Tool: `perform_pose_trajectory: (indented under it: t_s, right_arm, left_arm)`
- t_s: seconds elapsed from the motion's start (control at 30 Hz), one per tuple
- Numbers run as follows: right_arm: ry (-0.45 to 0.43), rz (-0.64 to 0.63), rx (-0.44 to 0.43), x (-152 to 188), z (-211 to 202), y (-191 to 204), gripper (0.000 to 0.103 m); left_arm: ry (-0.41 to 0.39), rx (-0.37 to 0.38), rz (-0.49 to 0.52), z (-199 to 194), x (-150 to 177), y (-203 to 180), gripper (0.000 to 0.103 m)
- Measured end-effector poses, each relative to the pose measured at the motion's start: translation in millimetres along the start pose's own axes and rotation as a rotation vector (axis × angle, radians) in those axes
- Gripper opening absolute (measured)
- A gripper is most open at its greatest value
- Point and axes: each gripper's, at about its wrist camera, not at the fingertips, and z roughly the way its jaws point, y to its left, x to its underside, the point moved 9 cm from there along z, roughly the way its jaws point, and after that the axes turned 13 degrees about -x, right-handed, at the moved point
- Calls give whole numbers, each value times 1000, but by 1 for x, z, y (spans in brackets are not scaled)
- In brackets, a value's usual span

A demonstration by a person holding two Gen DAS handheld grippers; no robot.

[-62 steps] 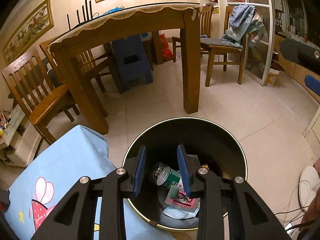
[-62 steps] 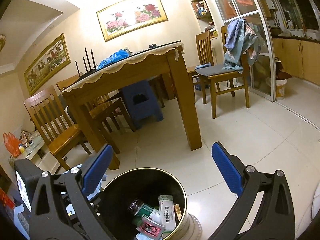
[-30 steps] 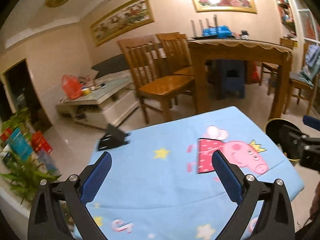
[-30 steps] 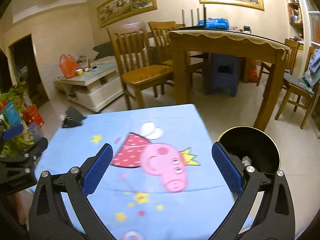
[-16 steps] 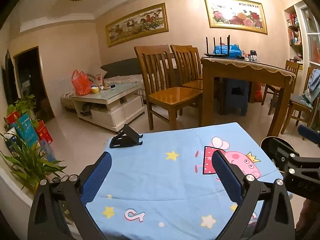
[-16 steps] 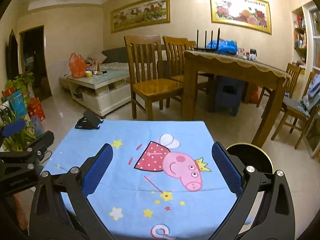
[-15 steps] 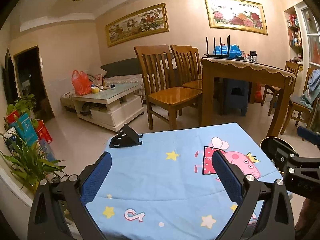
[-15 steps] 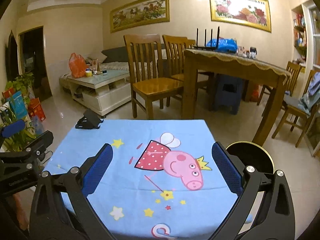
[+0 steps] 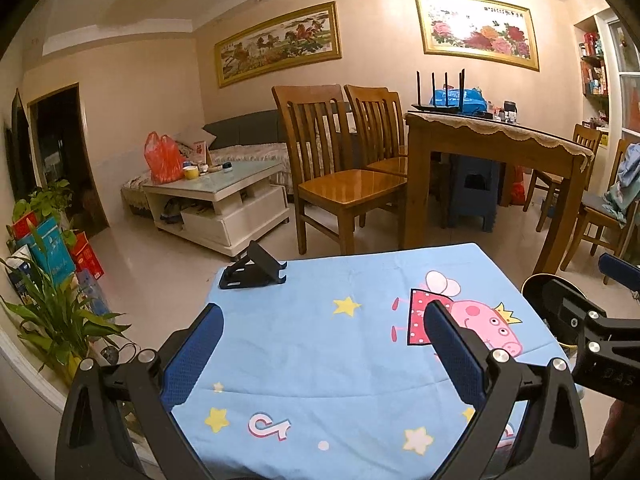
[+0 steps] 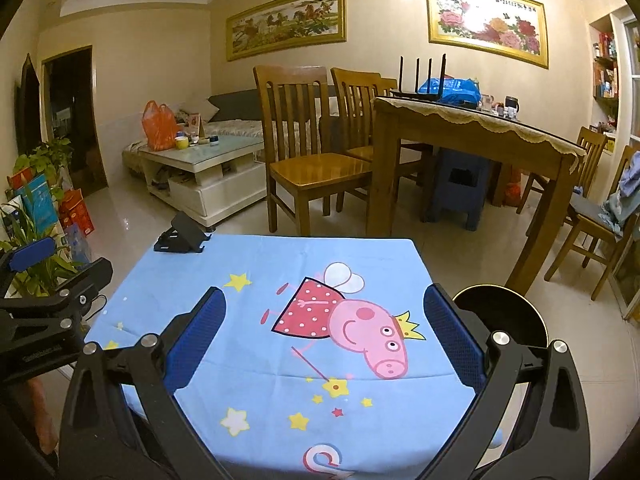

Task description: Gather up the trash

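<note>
smooth blue cartoon cloth (image 10: 280, 272), round black bin (image 10: 505, 312) beside, both tools (image 9: 320, 344) (image 10: 322, 332) wide open, empty

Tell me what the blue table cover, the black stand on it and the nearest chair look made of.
Blue table cover: soft printed fabric; it shows fold creases. Black stand: matte, likely plastic, possibly metal. Nearest chair: varnished wood; visible grain, glossy seat.

Matt printed cloth (image 9: 360, 344); glossy wooden chair (image 9: 344, 184); shiny tiled floor (image 10: 460, 240); black glossy bin (image 10: 516, 312).
</note>
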Motion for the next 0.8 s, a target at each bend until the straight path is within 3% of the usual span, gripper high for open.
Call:
perform_pose_trajectory:
  t_s: [0.8]
  right_arm:
    - [12, 3, -10, -2, -7, 2, 98]
  left_arm:
    - [14, 6, -6, 2, 7, 3, 97]
